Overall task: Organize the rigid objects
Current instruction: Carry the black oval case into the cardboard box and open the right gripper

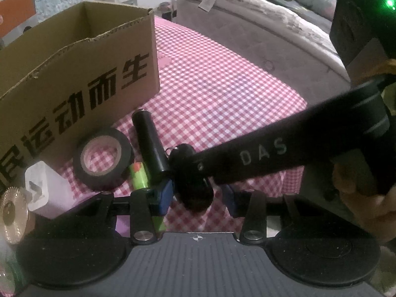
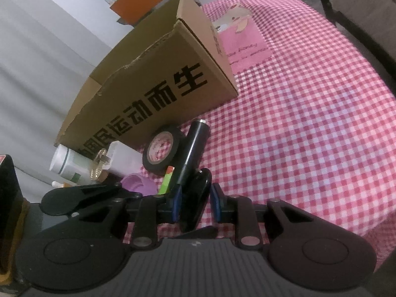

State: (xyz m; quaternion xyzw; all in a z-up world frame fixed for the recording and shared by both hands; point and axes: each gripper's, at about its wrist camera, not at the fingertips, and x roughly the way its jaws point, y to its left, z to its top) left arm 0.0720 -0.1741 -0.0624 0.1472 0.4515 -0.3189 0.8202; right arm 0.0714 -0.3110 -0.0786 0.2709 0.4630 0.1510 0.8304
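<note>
A black key fob (image 1: 193, 193) lies on the pink checked cloth between the blue pads of my left gripper (image 1: 196, 196). The left pad sits against it, and a sliver of cloth shows at the right pad, so I cannot tell whether the left gripper grips it. The right gripper's black finger (image 1: 247, 158) reaches in from the right onto the fob. In the right wrist view my right gripper (image 2: 196, 203) is shut on the fob (image 2: 195, 198), which stands on edge. A black torch (image 1: 151, 146), a green marker (image 1: 139, 175) and a black tape roll (image 1: 104, 159) lie just beyond.
An open cardboard box (image 1: 74, 79) with black lettering stands behind the objects at the left. A white charger block (image 1: 47, 190), a gold ridged disc (image 1: 12, 212), a white bottle (image 2: 66, 160) and a purple cap (image 2: 135, 183) crowd the left side. A mattress (image 1: 259, 37) borders the cloth.
</note>
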